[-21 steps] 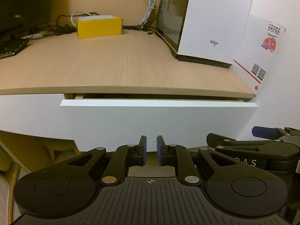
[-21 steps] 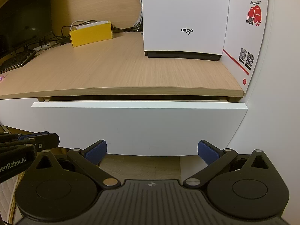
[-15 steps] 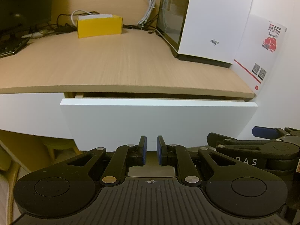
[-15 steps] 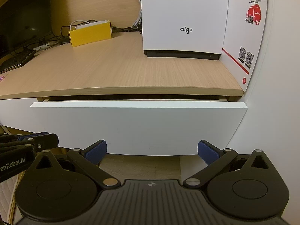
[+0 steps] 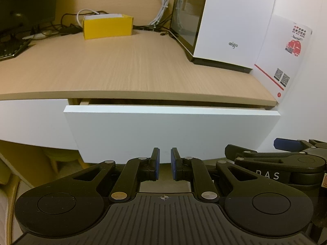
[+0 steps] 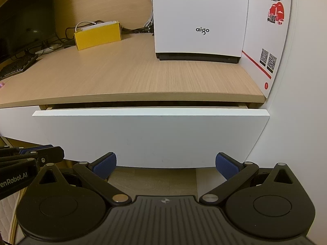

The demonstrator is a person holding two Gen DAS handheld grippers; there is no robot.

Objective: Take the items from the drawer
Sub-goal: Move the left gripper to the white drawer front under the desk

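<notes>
The white drawer front (image 5: 171,130) sits just under the wooden desk top (image 5: 122,71) and is pulled out a little. Only a dark slit shows above it, so its contents are hidden. My left gripper (image 5: 164,163) hangs low in front of the drawer's lower edge, its blue pads nearly together with a thin gap and nothing between them. My right gripper (image 6: 165,163) is open wide before the same drawer front (image 6: 151,134), touching nothing. Both grippers hover side by side, apart from the drawer.
On the desk stand a yellow box (image 5: 107,26) with cables behind it, a white computer case (image 6: 200,18) and a leaflet (image 6: 269,36) against the right wall. A keyboard (image 6: 16,67) lies at the far left. The white wall is close on the right.
</notes>
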